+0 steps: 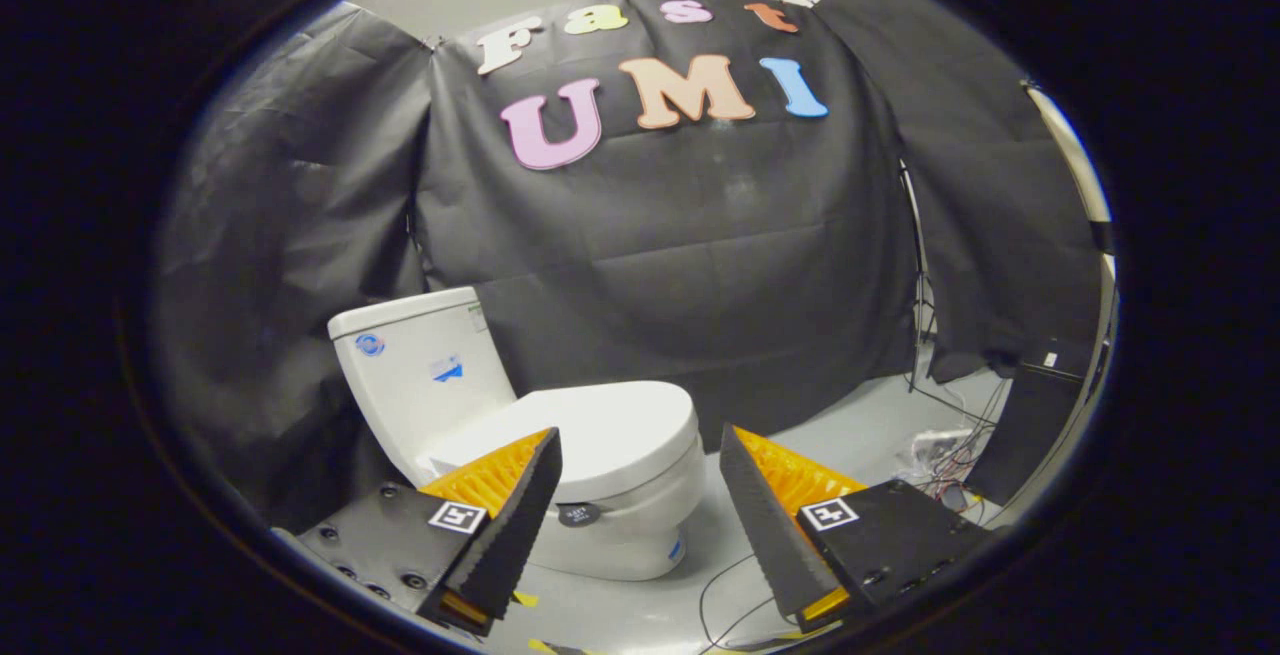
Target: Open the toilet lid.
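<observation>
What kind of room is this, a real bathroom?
Probably a mock-up booth, not a real bathroom: a toilet, lid shut, stands before black cloth walls, loose cables on the floor. The open claw holds nothing.

Even, fairly bright booth light, sharp focus.
Overhead light glares far above; fisheye bends the edges, and soft shadows darken the left wall folds.

Gripper (pixel 640 460): black screwed body plates, square coded marker behind each jaw.
</observation>
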Motion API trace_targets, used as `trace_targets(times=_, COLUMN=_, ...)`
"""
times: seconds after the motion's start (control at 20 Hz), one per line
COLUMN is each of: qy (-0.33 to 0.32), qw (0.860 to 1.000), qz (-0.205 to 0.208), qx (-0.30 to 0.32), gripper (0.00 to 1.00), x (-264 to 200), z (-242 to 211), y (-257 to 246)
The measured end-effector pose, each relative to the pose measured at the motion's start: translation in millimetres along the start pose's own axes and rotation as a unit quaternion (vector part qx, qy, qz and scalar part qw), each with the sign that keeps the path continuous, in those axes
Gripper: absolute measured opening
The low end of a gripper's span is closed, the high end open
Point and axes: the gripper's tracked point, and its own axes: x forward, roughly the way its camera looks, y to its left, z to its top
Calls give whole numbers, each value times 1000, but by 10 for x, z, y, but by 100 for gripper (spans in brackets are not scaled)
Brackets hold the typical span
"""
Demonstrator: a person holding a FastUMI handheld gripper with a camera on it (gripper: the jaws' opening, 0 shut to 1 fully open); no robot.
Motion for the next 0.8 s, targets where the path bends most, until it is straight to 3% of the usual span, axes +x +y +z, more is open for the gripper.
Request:
trace_targets(times=0.3, qy=79, qw=989, qz=-13, qx=121, gripper=98, x=350, z=-345, y=14)
trace_targets(times=0.55, qy=183, qw=944, qz=6, qx=274, gripper=98, x=685, z=-903, y=353)
trace_targets(times=0.8, qy=266, qw=907, qz=-31, qx=325, gripper=99, x=935, z=-1632, y=507)
